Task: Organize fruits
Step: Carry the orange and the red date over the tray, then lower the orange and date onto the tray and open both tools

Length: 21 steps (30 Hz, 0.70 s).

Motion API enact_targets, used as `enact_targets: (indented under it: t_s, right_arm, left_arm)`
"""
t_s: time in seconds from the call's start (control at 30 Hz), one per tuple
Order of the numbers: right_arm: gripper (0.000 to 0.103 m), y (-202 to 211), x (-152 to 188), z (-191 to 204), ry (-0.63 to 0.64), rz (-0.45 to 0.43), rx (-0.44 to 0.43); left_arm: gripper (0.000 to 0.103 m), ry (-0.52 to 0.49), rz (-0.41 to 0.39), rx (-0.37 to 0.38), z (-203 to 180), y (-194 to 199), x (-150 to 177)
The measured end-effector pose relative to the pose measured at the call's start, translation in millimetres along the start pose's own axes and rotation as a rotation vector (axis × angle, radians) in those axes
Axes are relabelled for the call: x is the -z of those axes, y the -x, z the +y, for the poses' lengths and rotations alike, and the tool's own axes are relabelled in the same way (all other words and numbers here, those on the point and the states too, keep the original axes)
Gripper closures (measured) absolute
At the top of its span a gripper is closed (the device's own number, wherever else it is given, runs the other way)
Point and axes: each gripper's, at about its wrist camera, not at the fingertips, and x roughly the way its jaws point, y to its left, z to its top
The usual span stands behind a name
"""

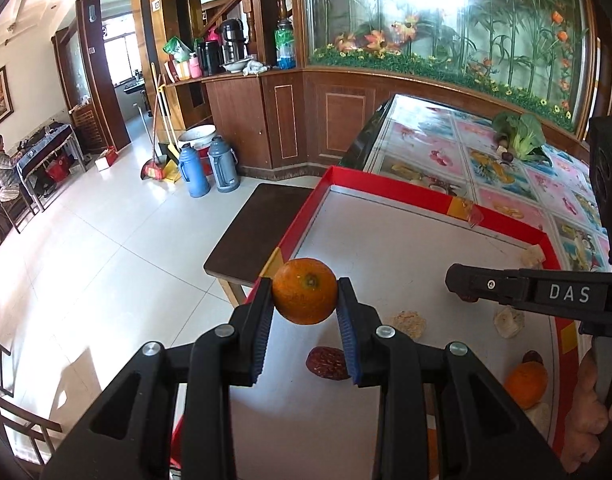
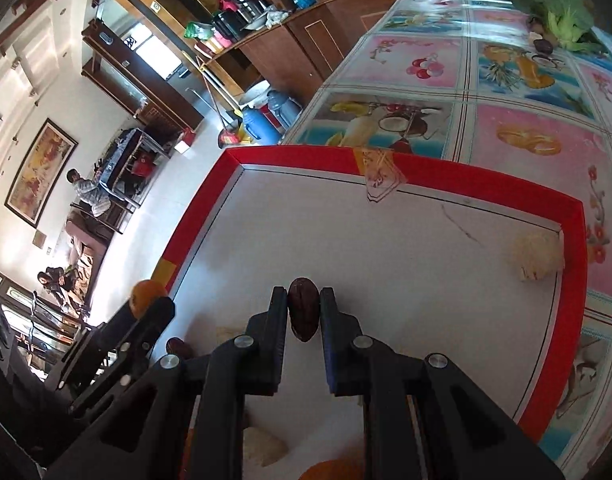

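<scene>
Left tongs [image 1: 304, 312] clamped on an orange [image 1: 304, 291], held up over the left edge of the red tray [image 1: 386, 184]; right tongs [image 2: 303, 312] clamped on a date [image 2: 303, 309], lifted above the tray floor. Tray sits on the tabletop [image 1: 486, 160]. Left lying in the tray: another date [image 1: 326, 363], a second orange [image 1: 526, 384], pale lumps [image 1: 410, 323] scattered around, one in the far corner [image 2: 536, 256]. No sorted groups visible yet, so the task looks early to midway; most pieces not yet placed, both held fruits need a spot
</scene>
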Motion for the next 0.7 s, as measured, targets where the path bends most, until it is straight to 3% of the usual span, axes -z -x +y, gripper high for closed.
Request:
enact_targets:
  t_s: [0.3,0.57,0.63,0.7]
  right_arm:
    - [0.089,0,3,14,0.088,0.005,0.08]
    - [0.088,4,4,9,0.076,0.01,0.107]
    - [0.088,7,4,6,0.065,0.015,0.111]
    - [0.081,12,7,3,0.041,0.023,0.095]
  left_arm:
    - [0.069,-0.026,0.062,-0.002,-9,-19,4]
    - [0.067,-0.042,0.092,-0.043,-13,-21,3]
    - [0.048,-0.052,0.089,-0.056,-15,-20,2]
    - [0.032,-0.06,0.074,-0.067,-17,-16,2]
